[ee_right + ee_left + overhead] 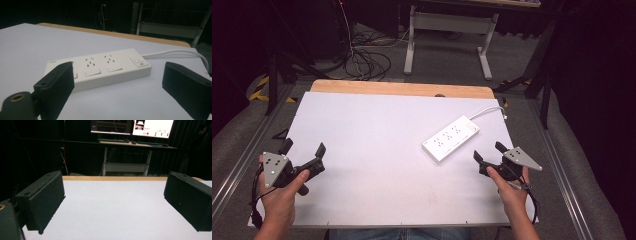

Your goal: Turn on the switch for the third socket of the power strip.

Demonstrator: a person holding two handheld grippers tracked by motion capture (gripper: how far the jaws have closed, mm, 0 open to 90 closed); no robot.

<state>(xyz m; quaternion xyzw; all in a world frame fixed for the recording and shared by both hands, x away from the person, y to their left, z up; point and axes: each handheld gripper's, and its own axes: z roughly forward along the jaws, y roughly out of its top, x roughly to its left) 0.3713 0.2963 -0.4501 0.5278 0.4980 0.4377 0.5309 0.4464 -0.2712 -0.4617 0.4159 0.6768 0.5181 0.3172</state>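
Two grippers wait at the lower corners of the high view, both with jaws spread wide and nothing between them. The left gripper (303, 149) sits at the lower left of the frame, over bare white table (372, 150); in its own view the pads (47, 202) frame only the white surface and the wooden far edge. The right gripper (487, 152) is at the lower right, jaws apart and aimed toward the power strip (451, 137), which lies flat on the table right of centre, set at a slant, its cord (488, 111) running off toward the upper right.

In the right gripper view the strip (100, 68) fills the middle of the frame, near the jaws but apart from them; the left jaw overlaps its near end in the picture, though contact is not evident. Its switch (139, 61) sits at the right end, beside where the cord (175, 52) leaves.

This looks like the approach step: nothing is grasped yet, and the right gripper is the one lined up on the strip. The next move likely calls for easing the right gripper forward and down until the jaws straddle the strip's narrow width, then closing squarely on its sides. The strip is long and the cord may drag, so a grip near the middle should hold steadier.
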